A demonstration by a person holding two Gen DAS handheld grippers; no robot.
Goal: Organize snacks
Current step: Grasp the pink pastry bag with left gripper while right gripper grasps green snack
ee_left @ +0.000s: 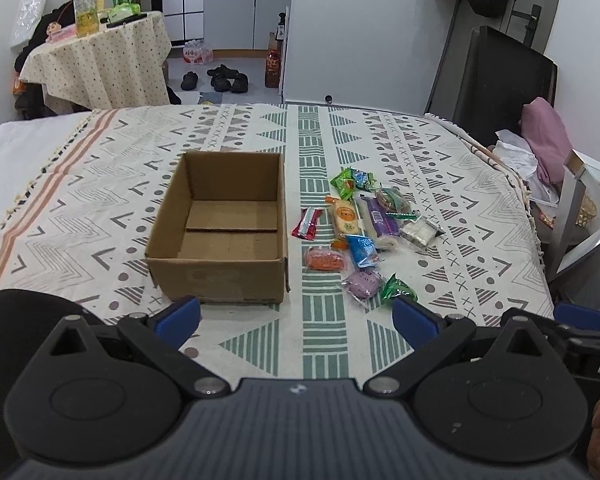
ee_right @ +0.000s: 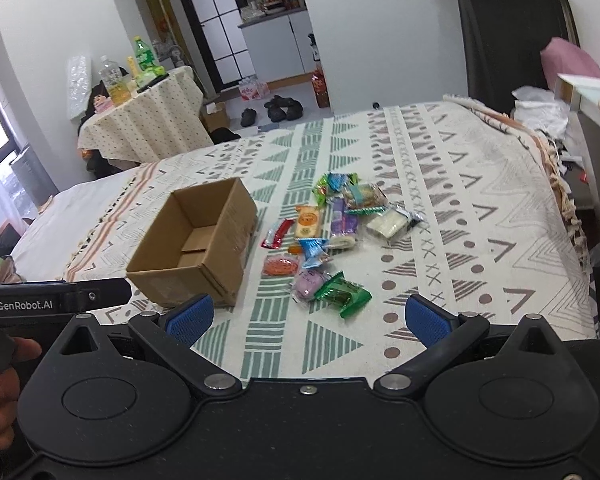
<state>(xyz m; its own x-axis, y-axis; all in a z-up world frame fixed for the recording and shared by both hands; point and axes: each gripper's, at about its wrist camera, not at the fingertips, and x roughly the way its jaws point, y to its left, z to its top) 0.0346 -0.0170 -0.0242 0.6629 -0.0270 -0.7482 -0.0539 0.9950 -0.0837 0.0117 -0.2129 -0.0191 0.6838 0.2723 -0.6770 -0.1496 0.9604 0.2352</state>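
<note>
Corrugated cardboard box sits open-topped on a woven geometric-print cloth, crinkly foil snack packets scattered just beside it; left gripper and right gripper, blue-padded, spread wide, empty.

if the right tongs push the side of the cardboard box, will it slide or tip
The cardboard box looks empty, so it is probably light and would likely slide on the patterned cloth rather than resist. It sits low and wide with its top open, so tipping seems unlikely unless pushed near the rim. The cloth may bunch up under it.
</note>
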